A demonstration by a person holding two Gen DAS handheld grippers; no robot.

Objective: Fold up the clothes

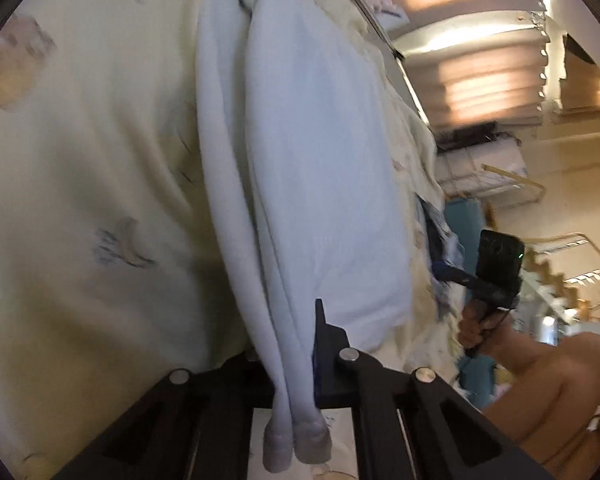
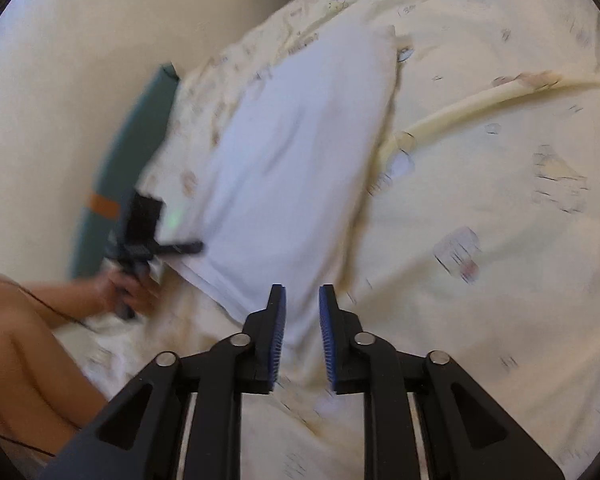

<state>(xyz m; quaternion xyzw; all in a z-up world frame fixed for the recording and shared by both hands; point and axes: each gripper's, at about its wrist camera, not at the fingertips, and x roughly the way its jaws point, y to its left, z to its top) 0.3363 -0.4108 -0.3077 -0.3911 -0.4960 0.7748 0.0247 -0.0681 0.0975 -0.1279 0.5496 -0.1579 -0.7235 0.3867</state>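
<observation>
A pale blue, soft knit garment (image 2: 296,168) lies spread on a cream bedspread printed with small cartoon figures (image 2: 480,280), close to the bed's edge by a teal padded panel with an orange band (image 2: 112,168). The left gripper (image 1: 296,360) is clamped on a bunched edge of this cloth: in the left wrist view a rolled hem hangs down past its black fingers (image 1: 332,344), and the fabric runs away from it in a long fold. The right gripper (image 2: 302,336) hovers just over the garment's near corner, its blue-padded fingers (image 2: 278,336) a narrow gap apart with nothing between them. Both views are blurred, so the garment's exact outline is unclear. The step in hand looks like carrying one side across to make a fold. To do it well, the left hold should stay firm on both layers, the cloth be kept taut and low, and the right gripper pin or pinch the matching corner so the edges meet squarely.
</observation>
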